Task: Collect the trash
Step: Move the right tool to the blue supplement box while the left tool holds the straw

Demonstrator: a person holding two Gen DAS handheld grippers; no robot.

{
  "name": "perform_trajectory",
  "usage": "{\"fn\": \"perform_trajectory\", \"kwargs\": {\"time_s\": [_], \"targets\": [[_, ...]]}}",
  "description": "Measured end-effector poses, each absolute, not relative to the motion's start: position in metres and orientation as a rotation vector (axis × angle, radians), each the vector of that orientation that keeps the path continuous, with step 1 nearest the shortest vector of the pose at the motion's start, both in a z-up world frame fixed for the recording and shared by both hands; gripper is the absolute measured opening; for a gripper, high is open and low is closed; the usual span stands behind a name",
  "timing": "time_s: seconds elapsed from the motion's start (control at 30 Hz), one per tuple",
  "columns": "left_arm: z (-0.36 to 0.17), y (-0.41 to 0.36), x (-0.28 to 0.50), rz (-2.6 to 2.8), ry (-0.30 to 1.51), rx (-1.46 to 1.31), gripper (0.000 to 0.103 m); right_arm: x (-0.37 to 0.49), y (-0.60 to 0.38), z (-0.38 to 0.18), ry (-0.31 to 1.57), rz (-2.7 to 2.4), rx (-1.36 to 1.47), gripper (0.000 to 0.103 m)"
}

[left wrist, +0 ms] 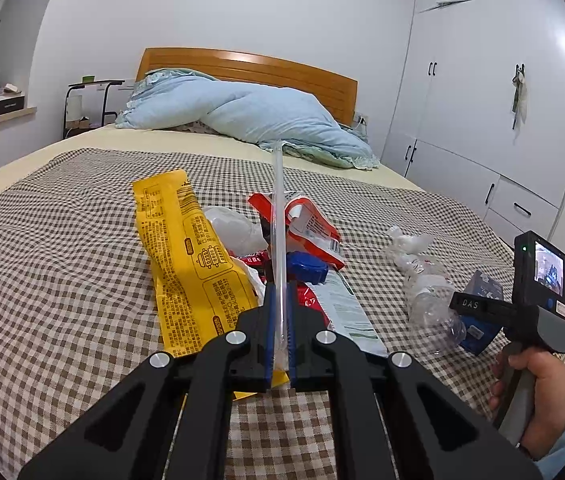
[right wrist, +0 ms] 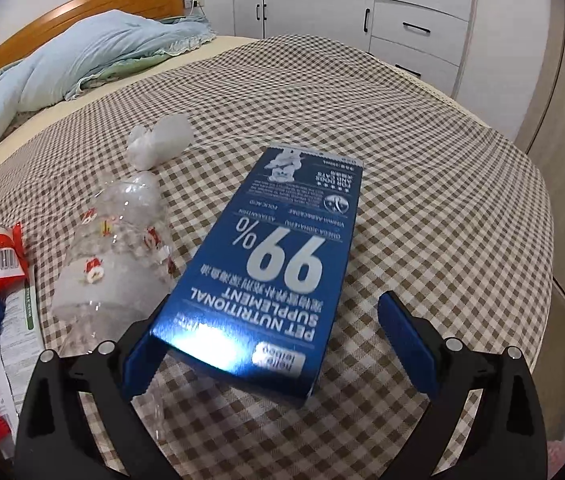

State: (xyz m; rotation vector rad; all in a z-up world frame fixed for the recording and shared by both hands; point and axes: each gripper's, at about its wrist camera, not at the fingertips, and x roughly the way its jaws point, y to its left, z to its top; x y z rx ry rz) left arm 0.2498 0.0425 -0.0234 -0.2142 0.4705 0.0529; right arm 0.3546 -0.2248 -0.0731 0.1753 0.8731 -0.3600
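Note:
My left gripper [left wrist: 280,288] is shut on a clear plastic straw [left wrist: 278,208] that sticks up from between its fingers. Behind it lies a heap of trash: a yellow wrapper [left wrist: 190,264], a red packet [left wrist: 310,228], a blue cap [left wrist: 306,268] and a white-green wrapper [left wrist: 346,312]. In the right wrist view my right gripper [right wrist: 270,308] stands open around the near end of a blue pet-supplement box [right wrist: 282,248]. Its left pad is at the box's edge and its right pad is well clear. A crushed clear bottle [right wrist: 114,264] and a crumpled white tissue [right wrist: 158,140] lie left of the box.
All of it lies on a bed with a brown checked cover [right wrist: 422,184]. A blue quilt [left wrist: 258,112] and a wooden headboard [left wrist: 250,66] are at the far end. White wardrobes [left wrist: 482,100] stand to the right. The bed's edge drops off right of the box.

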Motion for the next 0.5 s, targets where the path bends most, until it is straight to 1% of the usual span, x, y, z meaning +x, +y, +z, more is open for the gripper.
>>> {"fn": "perform_trajectory", "kwargs": {"time_s": [0.13,0.33,0.37,0.4,0.43,0.5], "targets": [[-0.023,0.042,0.251,0.05,0.472,-0.215,0.002,0.343,-0.23,-0.074,0.847,-0.375,0.203,0.094],[-0.024,0.042,0.252,0.051,0.472,-0.215,0.002,0.328,-0.241,-0.077,0.861,-0.341,0.251,0.094],[-0.025,0.042,0.252,0.051,0.474,-0.217,0.002,0.325,-0.243,-0.076,0.858,-0.336,0.25,0.091],[-0.025,0.042,0.252,0.051,0.475,-0.218,0.002,0.32,-0.245,-0.076,0.855,-0.324,0.25,0.085],[-0.025,0.042,0.252,0.051,0.477,-0.218,0.002,0.316,-0.248,-0.076,0.853,-0.313,0.254,0.081],[-0.026,0.042,0.252,0.051,0.477,-0.217,0.002,0.31,-0.254,-0.076,0.85,-0.288,0.27,0.066]]}}
